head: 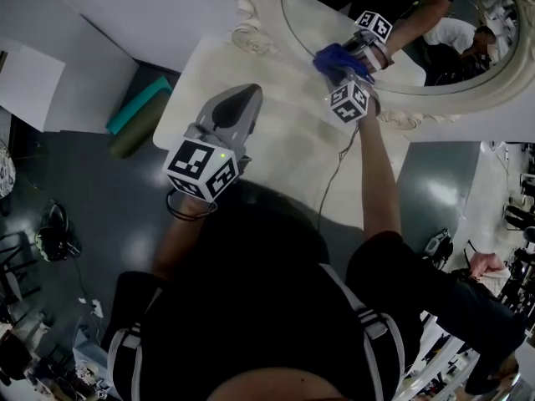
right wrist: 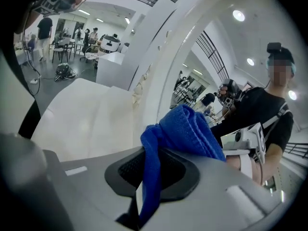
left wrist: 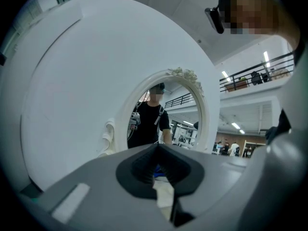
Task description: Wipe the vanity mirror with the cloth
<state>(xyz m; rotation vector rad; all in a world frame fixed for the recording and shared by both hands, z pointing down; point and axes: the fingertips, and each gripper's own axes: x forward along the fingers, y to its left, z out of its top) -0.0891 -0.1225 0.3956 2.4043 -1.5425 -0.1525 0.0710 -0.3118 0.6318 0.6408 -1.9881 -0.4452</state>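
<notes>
The oval vanity mirror (head: 393, 32) in its ornate white frame stands at the back of a white table (head: 276, 165). My right gripper (head: 341, 72) is shut on a blue cloth (head: 334, 59), which is bunched against the lower left of the glass. In the right gripper view the cloth (right wrist: 185, 129) hangs down between the jaws of the gripper (right wrist: 149, 172), beside the mirror frame (right wrist: 159, 76). My left gripper (head: 242, 98) hovers over the table's left part, shut and holding nothing. Its own view faces the mirror (left wrist: 163, 117) past the gripper (left wrist: 156, 165).
A teal roll and a dark roll (head: 138, 115) lie on the floor left of the table. A thin cable (head: 330, 178) runs across the tabletop toward me. A white wall panel (left wrist: 86, 81) stands behind the mirror. The glass reflects a person.
</notes>
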